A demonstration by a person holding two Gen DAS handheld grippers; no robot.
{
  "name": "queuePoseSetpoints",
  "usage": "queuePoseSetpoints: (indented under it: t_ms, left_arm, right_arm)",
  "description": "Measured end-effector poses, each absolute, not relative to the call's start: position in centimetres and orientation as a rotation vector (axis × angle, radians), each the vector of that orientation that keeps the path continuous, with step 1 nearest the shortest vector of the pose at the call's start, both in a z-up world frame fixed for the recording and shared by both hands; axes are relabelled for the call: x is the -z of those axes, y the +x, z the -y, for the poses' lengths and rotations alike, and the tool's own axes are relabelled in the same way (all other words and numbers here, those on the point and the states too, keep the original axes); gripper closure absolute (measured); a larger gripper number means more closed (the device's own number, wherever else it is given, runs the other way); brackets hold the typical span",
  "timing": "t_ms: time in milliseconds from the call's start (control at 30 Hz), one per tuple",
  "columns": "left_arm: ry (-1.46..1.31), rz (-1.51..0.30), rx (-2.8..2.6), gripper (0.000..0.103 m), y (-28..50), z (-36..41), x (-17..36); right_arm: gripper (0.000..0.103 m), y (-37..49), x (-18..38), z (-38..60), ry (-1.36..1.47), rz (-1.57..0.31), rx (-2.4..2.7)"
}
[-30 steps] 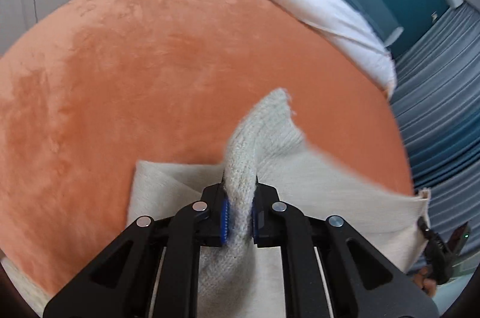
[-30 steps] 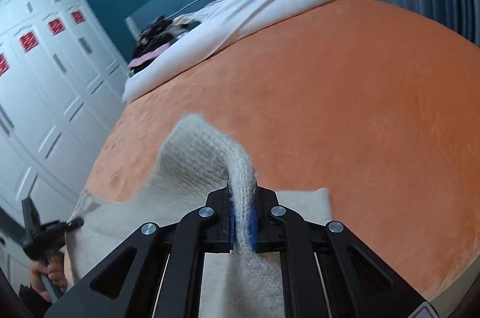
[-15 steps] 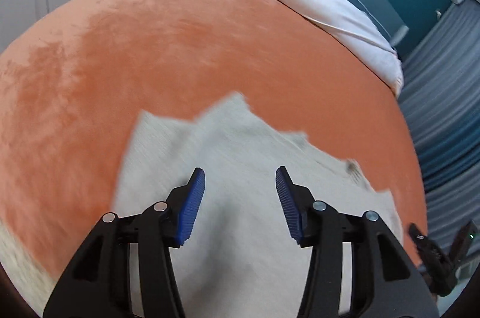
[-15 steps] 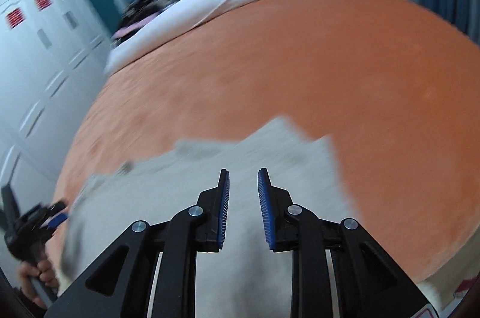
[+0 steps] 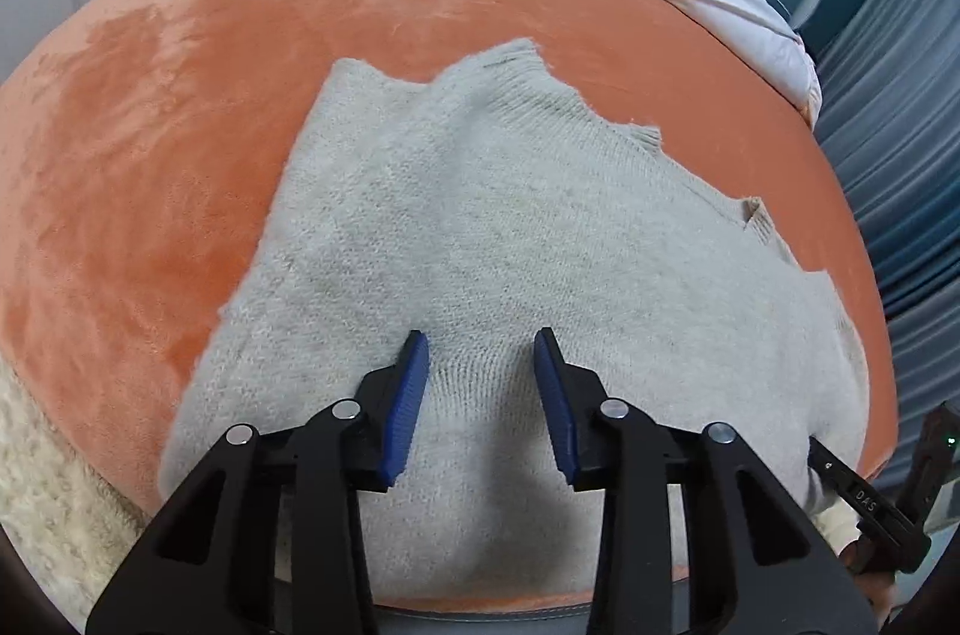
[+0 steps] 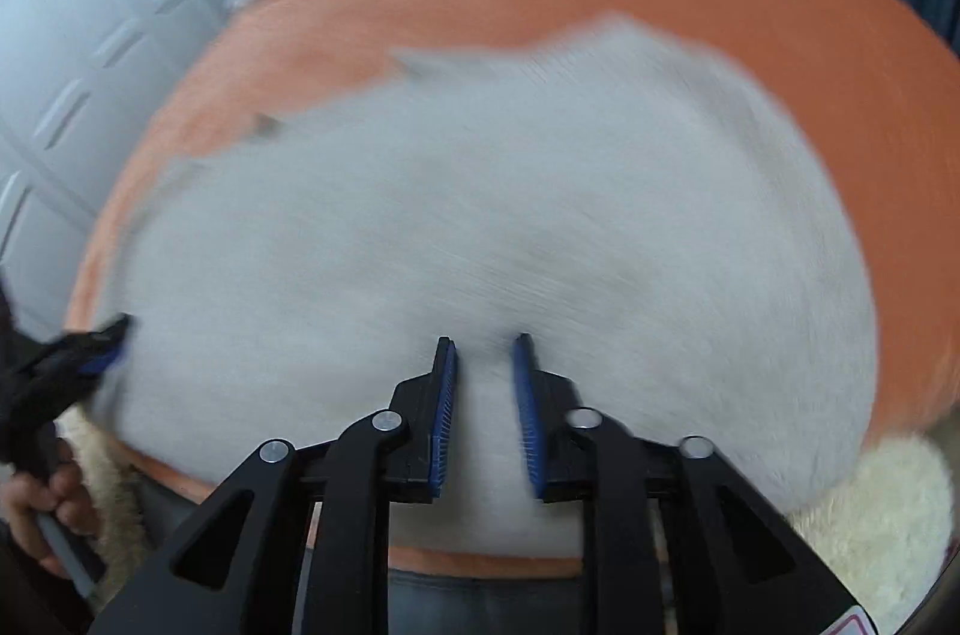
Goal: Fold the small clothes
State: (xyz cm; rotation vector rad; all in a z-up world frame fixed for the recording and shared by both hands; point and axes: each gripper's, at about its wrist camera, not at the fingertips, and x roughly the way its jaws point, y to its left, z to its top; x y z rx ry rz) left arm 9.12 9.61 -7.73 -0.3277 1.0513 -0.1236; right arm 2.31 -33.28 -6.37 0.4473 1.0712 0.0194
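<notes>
Orange-blanketed bed (image 5: 252, 107); grey knit sweater (image 5: 480, 227) spread flat

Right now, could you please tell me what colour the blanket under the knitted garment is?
The blanket is plain orange, under the pale grey-beige knitted garment; the left wrist view shows it best.

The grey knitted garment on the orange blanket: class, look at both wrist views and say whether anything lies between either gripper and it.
Nothing visible does. The left gripper and right gripper both hang open directly over the bare knit of the garment, which lies spread on the orange blanket with nothing on top of it.
</notes>
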Motion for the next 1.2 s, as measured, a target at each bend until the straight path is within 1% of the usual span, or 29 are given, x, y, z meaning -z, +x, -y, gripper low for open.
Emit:
queuePoseSetpoints:
  t_ms: [33,100,133,167,200,233,267,333,367,400,433,467,533,700,767,833,867,933,967,1000,1033,1067,1100,1133,1167,1200]
  left_arm:
    - [-0.302,-1.052,0.118,0.068,9.0,-9.4,7.5]
    - [-0.291,-1.059,0.115,0.068,8.9,-9.2,7.5]
    - [-0.299,-1.060,0.115,0.067,8.8,-9.3,7.5]
    - [-0.303,-1.059,0.117,0.067,8.7,-9.6,7.5]
    - [-0.299,-1.057,0.117,0.067,8.6,-9.6,7.6]
    - [-0.289,-1.055,0.115,0.067,8.6,-9.4,7.5]
    - [-0.279,-1.055,0.113,0.067,8.6,-9.3,7.5]
    - [-0.269,-1.062,0.107,0.067,8.5,-9.1,7.4]
    - [-0.266,-1.066,0.104,0.067,8.4,-9.2,7.3]
    - [-0.262,-1.068,0.103,0.067,8.3,-9.2,7.3]
    - [-0.254,-1.068,0.104,0.067,8.2,-9.2,7.3]
    - [-0.237,-1.066,0.106,0.067,8.1,-9.0,7.3]
    - [-0.217,-1.064,0.102,0.067,8.1,-8.8,7.3]
    - [-0.218,-1.048,0.070,0.066,7.5,-8.8,5.8]
    - [-0.226,-1.011,0.057,0.057,7.5,-9.3,4.4]
    - [-0.242,-0.979,0.047,0.042,8.3,-10.0,3.2]
    - [-0.248,-0.972,0.043,0.037,8.9,-10.3,2.8]
    - [-0.264,-0.986,0.032,0.019,10.9,-10.8,2.8]
    - [-0.289,-1.005,0.042,0.017,12.1,-11.0,3.4]
    - [-0.310,-1.025,0.048,0.017,13.3,-11.3,4.2]
    - [-0.314,-1.055,0.031,0.022,14.2,-11.5,5.1]
    - [-0.319,-1.087,0.018,0.031,15.0,-11.6,6.3]
    - [-0.318,-1.107,0.016,0.062,15.5,-11.6,7.0]
    - [-0.305,-1.116,0.003,0.079,15.6,-11.5,7.3]
    - [-0.325,-1.094,0.023,0.086,15.5,-11.7,6.8]
    - [-0.363,-1.071,0.051,0.096,15.3,-12.0,6.2]
  right_arm:
    - [0.094,1.4,5.6,33.6,0.480,-1.052,0.000]
    - [0.086,-0.4,3.5,34.2,0.449,-0.986,0.051]
    - [0.086,-1.1,3.0,34.7,0.418,-0.964,0.081]
    - [0.084,-1.4,3.4,35.4,0.394,-0.978,0.112]
    - [0.083,-1.3,4.9,36.4,0.402,-1.038,0.148]
    - [0.084,-0.8,6.4,37.1,0.453,-1.110,0.167]
    - [0.093,-0.7,7.7,38.5,0.578,-1.167,0.165]
    - [0.092,-1.2,6.4,39.1,0.648,-1.116,0.168]
    - [0.089,-1.2,4.9,39.1,0.607,-1.073,0.169]
    - [0.082,-1.0,3.9,38.8,0.552,-1.041,0.180]
    - [0.079,-0.8,3.0,38.7,0.486,-1.008,0.200]
    - [0.063,-0.6,2.4,38.5,0.429,-0.982,0.224]
    - [0.037,0.4,1.9,39.1,0.357,-0.943,0.273]
    - [0.037,2.6,3.2,39.8,0.360,-1.006,0.257]
    - [0.037,2.7,3.3,39.4,0.339,-0.993,0.246]
    - [0.037,4.0,3.6,37.7,0.331,-0.992,0.237]
    - [0.036,4.6,3.6,37.7,0.330,-0.992,0.232]
    - [0.035,5.8,3.4,38.0,0.331,-0.980,0.224]
    - [0.033,6.4,3.5,37.8,0.336,-0.978,0.227]
    - [0.032,7.3,3.8,38.0,0.346,-0.987,0.229]
    - [0.032,7.9,4.2,38.0,0.359,-1.001,0.217]
    - [0.031,8.6,4.7,37.9,0.370,-1.022,0.195]
    - [0.044,9.3,5.3,37.5,0.354,-1.053,0.183]
    - [0.062,9.6,5.1,37.0,0.316,-1.066,0.172]
    - [0.091,9.6,4.3,36.8,0.292,-1.046,0.155]
    - [0.092,9.1,3.1,36.9,0.321,-0.991,0.125]
